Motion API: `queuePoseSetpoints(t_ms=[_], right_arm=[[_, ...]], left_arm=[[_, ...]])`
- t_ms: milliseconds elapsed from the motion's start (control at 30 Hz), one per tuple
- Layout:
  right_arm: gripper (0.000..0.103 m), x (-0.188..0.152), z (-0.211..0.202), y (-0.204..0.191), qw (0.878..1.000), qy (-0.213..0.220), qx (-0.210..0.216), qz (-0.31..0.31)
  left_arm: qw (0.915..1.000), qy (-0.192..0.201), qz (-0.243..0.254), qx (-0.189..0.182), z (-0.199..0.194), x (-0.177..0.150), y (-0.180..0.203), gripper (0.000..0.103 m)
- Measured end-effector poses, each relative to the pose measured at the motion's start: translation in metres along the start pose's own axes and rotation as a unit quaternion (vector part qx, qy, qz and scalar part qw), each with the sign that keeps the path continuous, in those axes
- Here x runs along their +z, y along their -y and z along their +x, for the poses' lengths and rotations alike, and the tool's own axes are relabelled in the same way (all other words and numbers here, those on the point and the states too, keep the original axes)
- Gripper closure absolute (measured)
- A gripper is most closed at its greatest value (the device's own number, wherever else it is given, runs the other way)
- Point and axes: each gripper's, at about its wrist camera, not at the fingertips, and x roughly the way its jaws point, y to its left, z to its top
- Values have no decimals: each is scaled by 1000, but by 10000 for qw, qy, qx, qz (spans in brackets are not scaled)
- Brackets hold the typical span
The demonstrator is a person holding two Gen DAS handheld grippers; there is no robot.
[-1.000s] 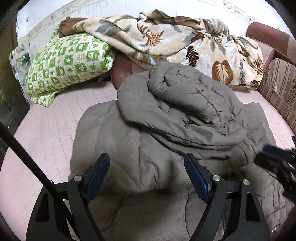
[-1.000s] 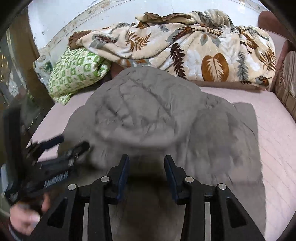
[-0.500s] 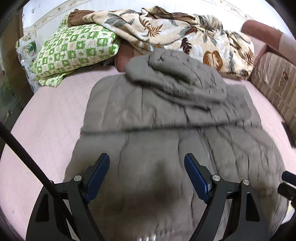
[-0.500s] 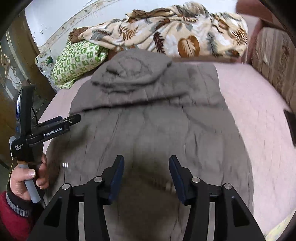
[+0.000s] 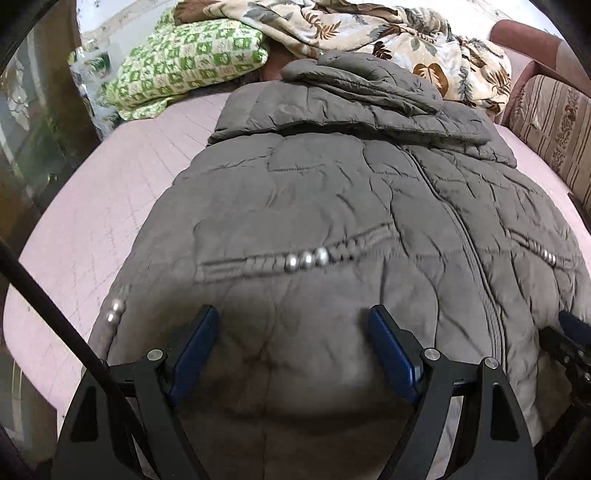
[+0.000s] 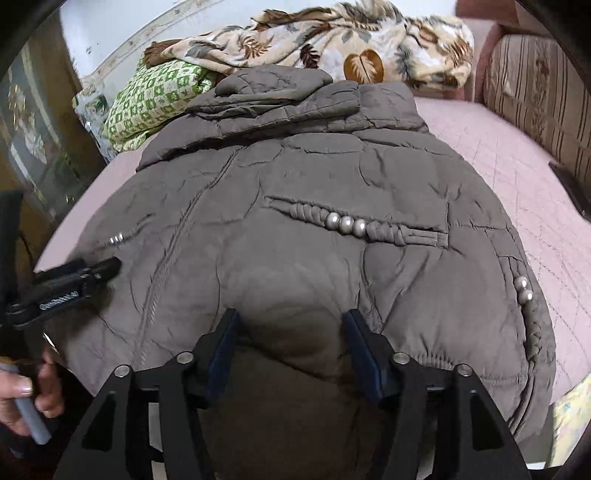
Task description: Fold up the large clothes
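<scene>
A large grey-brown quilted jacket (image 5: 332, 206) lies spread front-up on the pink bed, hood at the far end, zipper down the middle, pearl-trimmed pockets on both sides. It also fills the right wrist view (image 6: 303, 192). My left gripper (image 5: 291, 332) is open and empty, low over the jacket's left hem. My right gripper (image 6: 290, 332) is open and empty over the right hem. The left gripper also shows at the left edge of the right wrist view (image 6: 85, 273).
A green checked pillow (image 5: 184, 70) and a leaf-print blanket (image 5: 369, 33) are piled at the head of the pink bed (image 5: 110, 192). A striped cushion (image 5: 554, 122) and the bed frame stand at the right. A dark cabinet (image 5: 33, 155) is at the left.
The jacket was bunched up a second ago; now it lies flat and spread out. Both grippers have drawn back toward the hem, and the right jaws have opened wider.
</scene>
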Motion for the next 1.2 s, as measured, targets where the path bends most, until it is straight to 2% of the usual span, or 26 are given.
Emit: queuePoseSetpoints(t_ms=[167,200,267,367,567,800,967,1200], right_arm=[[31,-1,2,-2,9999,101,14,-119],[30,-2,3,-2,9999,110,26,-118],[21,-2,4,-3,9997,135,101,-147],[17,-4,5,-9,9995,165,73,-268],[16,-12,2,-7,9986,378,182,-320],[15,-13,1,-8,9983,438,216,-334],[9,-12,0,-3,9981,330,491,-188],[3,-18,3,-11,9972,454,381,-452]], left_arm=[[9992,190,231,277,-3,-17,6,17],[9990,209,245,296,-4,-18,6,16],[9990,243,224,292,-4,-20,4,15],[9991,292,167,264,-3,-22,2,12],[9967,754,-139,252,-4,-39,-2,9],[9967,753,-161,248,-6,-40,-2,8],[9967,756,-186,246,-5,-41,-4,7],[9955,872,-133,340,-7,-44,0,6]])
